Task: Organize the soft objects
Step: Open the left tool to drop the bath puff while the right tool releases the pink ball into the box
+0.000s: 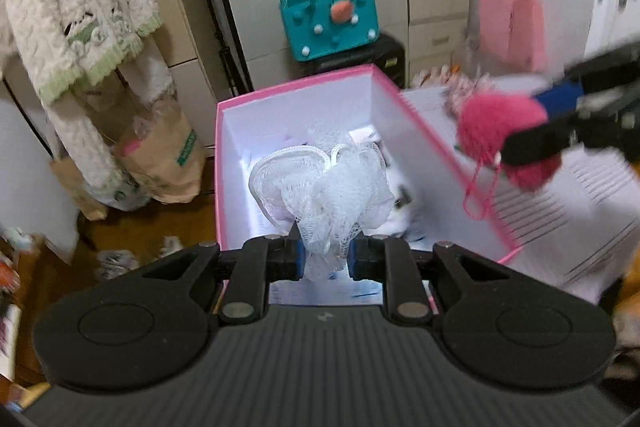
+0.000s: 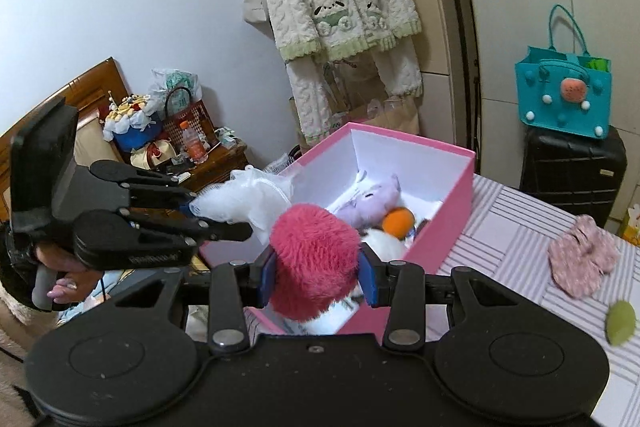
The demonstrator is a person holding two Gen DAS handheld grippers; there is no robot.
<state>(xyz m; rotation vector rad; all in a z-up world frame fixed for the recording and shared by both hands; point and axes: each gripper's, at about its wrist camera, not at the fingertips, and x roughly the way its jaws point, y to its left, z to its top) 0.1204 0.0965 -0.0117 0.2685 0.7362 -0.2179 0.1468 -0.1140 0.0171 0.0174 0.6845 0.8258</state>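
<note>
The left claw [image 1: 323,259] was clamped on a white mesh bath pouf [image 1: 320,187], which hung over the open pink cardboard box [image 1: 298,83], directly above its white interior. The right claw [image 2: 318,277] was clamped on a fluffy magenta pompom [image 2: 316,259], held just short of the box's near wall. Judged from this, the left claw was nearer to a drop; the right needed to reach forward over the rim.

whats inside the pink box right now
In the pink box: a lilac plush toy, an orange ball and something white. The pink pompom covers the near end.
</note>
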